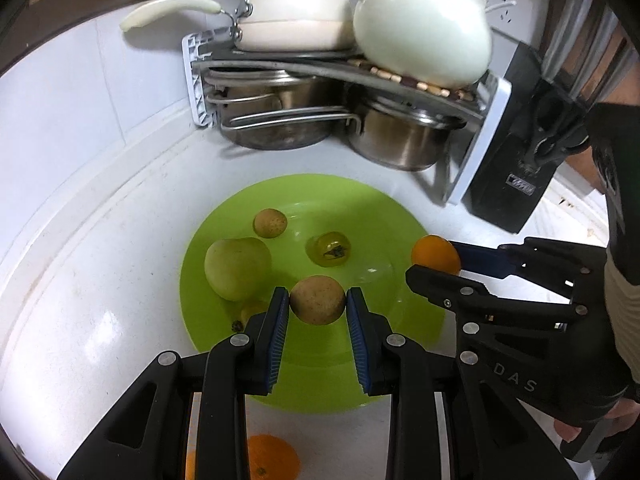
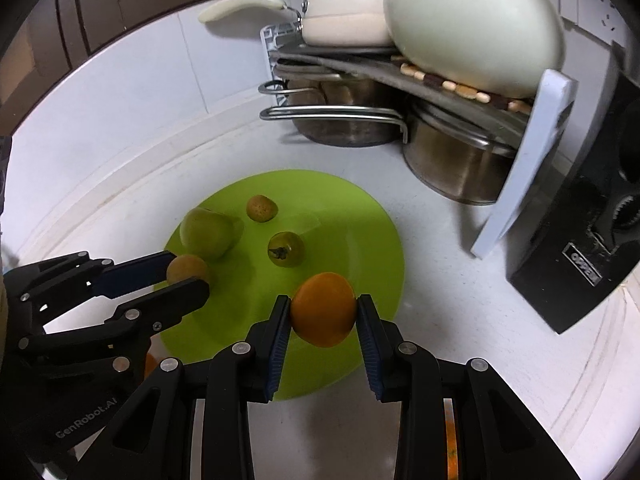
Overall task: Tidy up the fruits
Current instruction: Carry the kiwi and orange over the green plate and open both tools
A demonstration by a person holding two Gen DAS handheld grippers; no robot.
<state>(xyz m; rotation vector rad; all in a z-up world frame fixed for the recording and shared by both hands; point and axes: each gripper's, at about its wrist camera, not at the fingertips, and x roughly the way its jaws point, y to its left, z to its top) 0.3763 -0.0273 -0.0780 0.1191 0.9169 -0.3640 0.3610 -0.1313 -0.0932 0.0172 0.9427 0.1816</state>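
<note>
Left gripper (image 1: 318, 300) pinches brown fruit (image 1: 317, 300) over near part of green plate (image 1: 400, 216); side reads "GenRobot.AI". Right gripper (image 2: 323, 310) clamps orange fruit (image 2: 323, 309) above plate's near right (body marked "DAS"). Black box (image 2: 580, 256) far right, label blurred, unreadable. Another orange (image 1: 272, 456) near edge, half hidden behind left gripper's arms.

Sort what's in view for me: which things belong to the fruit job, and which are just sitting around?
Job:
- brown fruit held in the left gripper
- orange fruit held in the right gripper
- green plate
- green apple, small brown fruit and green tomato-like fruit on the plate

Lying about:
- pot rack
- steel pots
- white kettle
- black box
</note>
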